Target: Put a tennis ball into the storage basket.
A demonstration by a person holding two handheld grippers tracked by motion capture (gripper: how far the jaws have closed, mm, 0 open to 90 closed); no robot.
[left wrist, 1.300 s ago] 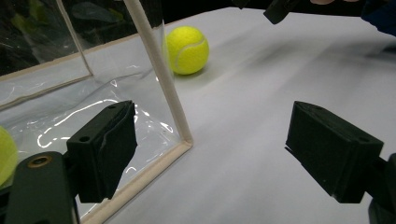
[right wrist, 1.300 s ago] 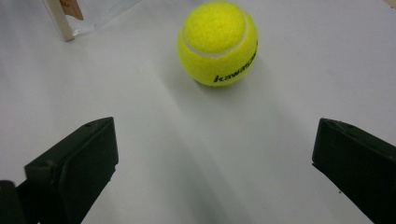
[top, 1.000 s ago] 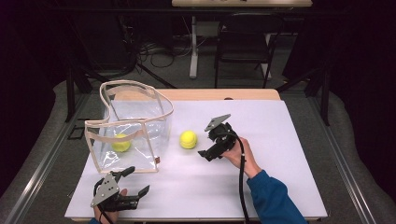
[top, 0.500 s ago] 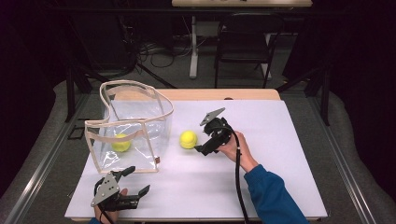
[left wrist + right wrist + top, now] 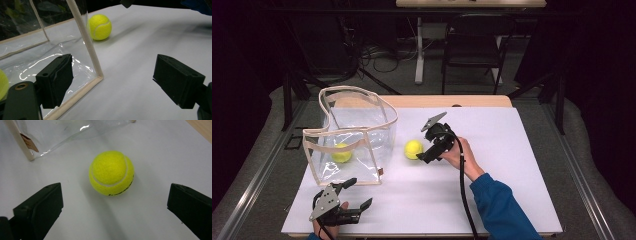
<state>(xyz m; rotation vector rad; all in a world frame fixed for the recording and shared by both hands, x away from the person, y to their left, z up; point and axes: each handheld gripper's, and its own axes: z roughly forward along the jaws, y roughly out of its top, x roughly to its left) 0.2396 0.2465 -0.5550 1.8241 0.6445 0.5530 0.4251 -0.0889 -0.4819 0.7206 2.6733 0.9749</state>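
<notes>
Your right gripper [image 5: 113, 202] had fingers spread, ball [image 5: 111, 172] at 12 o'clock, untouched; you needed to center before pinching.

White-topped table [image 5: 512, 190] with bag and ball

A clear bag [image 5: 354, 135] stands at its left; a tennis ball [image 5: 413, 149] lies beside it, apparently not touching.

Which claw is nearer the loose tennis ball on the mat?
Right. The right claw sits just beside the tennis ball, jaws open toward it; the left claw is farther off, near the clear bag.
</notes>
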